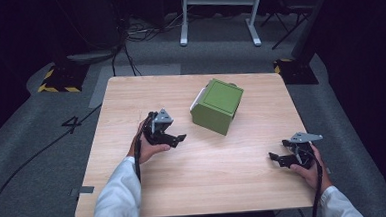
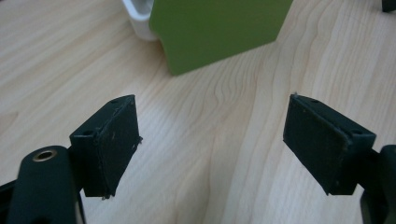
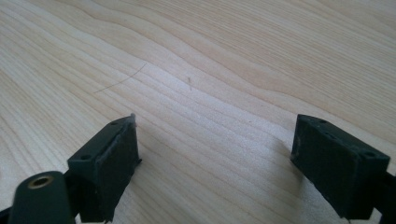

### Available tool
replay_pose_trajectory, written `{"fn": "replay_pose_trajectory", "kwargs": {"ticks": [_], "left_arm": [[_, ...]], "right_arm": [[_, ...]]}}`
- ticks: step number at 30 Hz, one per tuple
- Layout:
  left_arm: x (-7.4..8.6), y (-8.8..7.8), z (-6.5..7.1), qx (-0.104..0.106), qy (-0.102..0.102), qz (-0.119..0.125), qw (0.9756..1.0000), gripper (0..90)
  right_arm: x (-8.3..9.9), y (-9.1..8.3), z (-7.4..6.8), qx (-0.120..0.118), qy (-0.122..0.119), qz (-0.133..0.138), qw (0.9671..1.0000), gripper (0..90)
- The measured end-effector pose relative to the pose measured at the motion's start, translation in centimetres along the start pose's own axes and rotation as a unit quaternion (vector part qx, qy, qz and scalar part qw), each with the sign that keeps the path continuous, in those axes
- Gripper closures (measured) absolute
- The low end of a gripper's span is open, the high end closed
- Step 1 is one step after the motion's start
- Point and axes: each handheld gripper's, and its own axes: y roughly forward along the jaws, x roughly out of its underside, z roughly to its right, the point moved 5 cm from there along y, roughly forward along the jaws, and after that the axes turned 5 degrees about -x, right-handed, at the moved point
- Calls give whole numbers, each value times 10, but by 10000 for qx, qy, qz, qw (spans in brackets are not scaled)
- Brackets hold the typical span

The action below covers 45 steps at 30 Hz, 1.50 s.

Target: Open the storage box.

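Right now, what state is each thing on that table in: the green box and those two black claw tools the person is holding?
Green box: closed, tipped on its side on the table, a white part showing at its left edge; nothing touches it.
Left gripper: open, nothing between the pads, pointing toward the green box and short of it.
Right gripper: open, holding nothing, low over bare wood, far from the green box.
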Motion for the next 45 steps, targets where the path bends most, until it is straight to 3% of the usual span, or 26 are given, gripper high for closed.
{"fn": "replay_pose_trajectory", "kwargs": {"ticks": [9,12,18,24,29,38,40,45], "left_arm": [[-37,18,3,141,48,221,9996,160],[-50,23,5,126,175,250,9995,159],[-63,29,0,108,204,311,9993,159],[-71,37,0,140,256,289,9992,159],[-76,44,-4,43,309,200,9993,158],[-78,60,-4,326,320,-45,9989,161],[-76,63,0,510,396,-161,9978,165],[-72,62,5,677,457,-175,9965,189]], "right_arm": [[0,0,0,0,0,1,10000,148],[0,0,0,-1,1,0,10000,148],[0,0,0,-2,0,1,10000,148],[0,0,0,-2,1,0,10000,148],[0,0,0,-1,0,0,10000,148],[0,0,0,3,-4,-1,10000,148],[0,0,0,-3,0,1,10000,148],[0,0,0,-3,0,1,10000,149]]}}
